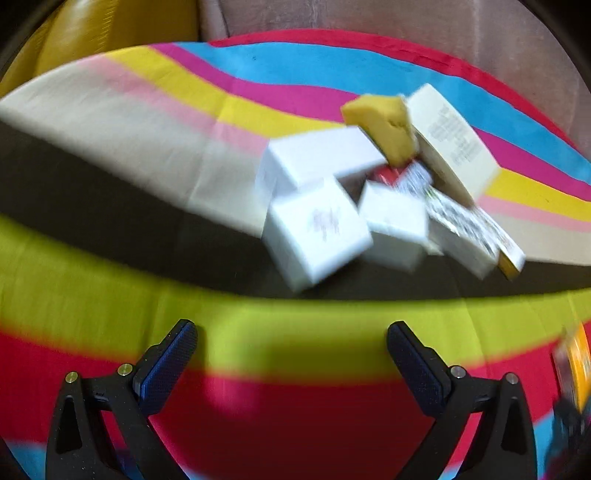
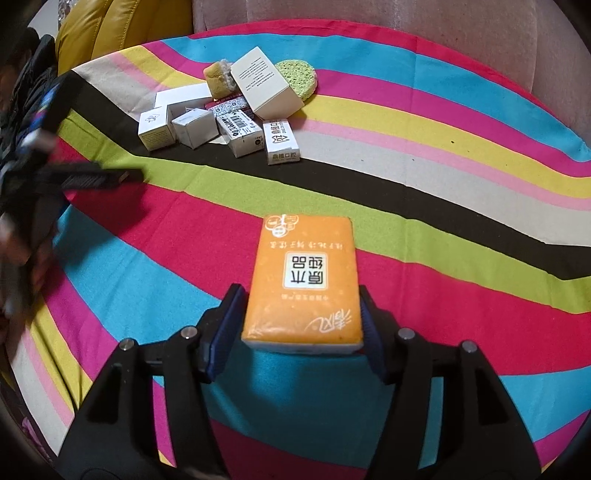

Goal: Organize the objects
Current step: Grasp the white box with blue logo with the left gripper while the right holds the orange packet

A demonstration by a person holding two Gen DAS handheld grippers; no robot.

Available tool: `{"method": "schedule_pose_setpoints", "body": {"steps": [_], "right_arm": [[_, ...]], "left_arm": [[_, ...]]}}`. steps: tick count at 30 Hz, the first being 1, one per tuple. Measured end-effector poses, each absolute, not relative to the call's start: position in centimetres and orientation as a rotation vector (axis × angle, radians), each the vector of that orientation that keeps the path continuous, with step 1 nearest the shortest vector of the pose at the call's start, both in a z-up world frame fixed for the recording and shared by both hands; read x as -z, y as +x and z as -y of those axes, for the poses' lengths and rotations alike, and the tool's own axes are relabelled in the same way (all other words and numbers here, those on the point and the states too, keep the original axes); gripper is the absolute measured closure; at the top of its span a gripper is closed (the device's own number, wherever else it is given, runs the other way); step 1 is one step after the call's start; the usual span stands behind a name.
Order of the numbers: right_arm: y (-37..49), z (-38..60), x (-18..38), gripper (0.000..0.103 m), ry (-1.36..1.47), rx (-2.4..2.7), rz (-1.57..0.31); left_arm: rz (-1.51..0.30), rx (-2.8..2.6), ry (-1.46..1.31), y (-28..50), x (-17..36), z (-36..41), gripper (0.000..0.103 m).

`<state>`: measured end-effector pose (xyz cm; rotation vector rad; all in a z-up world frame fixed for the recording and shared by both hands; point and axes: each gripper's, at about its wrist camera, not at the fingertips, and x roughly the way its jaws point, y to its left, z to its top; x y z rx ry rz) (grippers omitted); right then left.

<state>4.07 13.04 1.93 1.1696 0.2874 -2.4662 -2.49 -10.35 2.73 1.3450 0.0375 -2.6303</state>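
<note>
My right gripper (image 2: 301, 317) is shut on an orange tissue pack (image 2: 304, 280) and holds it above the striped cloth (image 2: 424, 192). A pile of small white boxes (image 2: 192, 127) lies at the far left, with a cream box (image 2: 264, 83), a yellow sponge (image 2: 218, 79) and a green sponge (image 2: 301, 77). My left gripper (image 1: 291, 343) is open and empty, short of the same pile of white boxes (image 1: 317, 221), cream box (image 1: 452, 142) and yellow sponge (image 1: 384, 125). It also shows blurred at the left of the right wrist view (image 2: 92, 177).
The striped cloth (image 1: 110, 258) covers the whole table. A yellow leather seat (image 2: 122, 29) and a pinkish upholstered back (image 2: 406, 26) stand behind the table. The orange pack shows blurred at the right edge of the left wrist view (image 1: 576, 365).
</note>
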Motion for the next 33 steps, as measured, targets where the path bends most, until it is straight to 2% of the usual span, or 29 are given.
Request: {"method": "schedule_pose_setpoints", "body": {"steps": [5,6,7,8,9,16,24,26,28,30,33], "right_arm": [[4.1,-13.0,-1.9,0.04,1.171,2.464,-0.283],[4.1,-13.0,-1.8,0.04,1.171,2.464,-0.281],[4.1,-13.0,-1.8,0.04,1.171,2.464,-0.28],[4.1,-13.0,-1.8,0.04,1.171,2.464,-0.279],[4.1,-13.0,-1.8,0.04,1.171,2.463,-0.278],[4.1,-13.1,-1.9,0.04,1.173,2.463,-0.273],[4.1,-13.0,-2.0,0.04,1.174,2.465,-0.272],[4.1,-13.1,-2.0,0.04,1.174,2.465,-0.272],[4.1,-13.1,-2.0,0.04,1.173,2.464,-0.272],[4.1,-13.1,-2.0,0.04,1.173,2.464,-0.272],[4.1,-13.1,-2.0,0.04,1.173,2.464,-0.272]], "left_arm": [[0.163,2.643,1.298,-6.3,-2.7,9.2,0.001],[0.177,2.665,1.293,-6.3,-2.6,9.0,0.012],[0.155,2.706,1.301,-6.1,-2.8,8.9,0.045],[0.077,2.764,1.333,-5.6,-2.9,8.9,0.056],[0.019,2.772,1.353,-5.0,-2.9,9.0,0.058],[-0.289,2.829,1.416,4.8,-3.4,9.0,0.058],[-0.327,2.885,1.403,10.7,-3.7,9.4,0.055],[-0.332,2.884,1.396,10.5,-3.8,9.5,0.048],[-0.338,2.872,1.389,10.9,-3.6,9.4,0.03],[-0.334,2.866,1.382,10.7,-3.4,9.2,0.026],[-0.304,2.857,1.361,10.8,-3.4,9.2,0.026]]}}
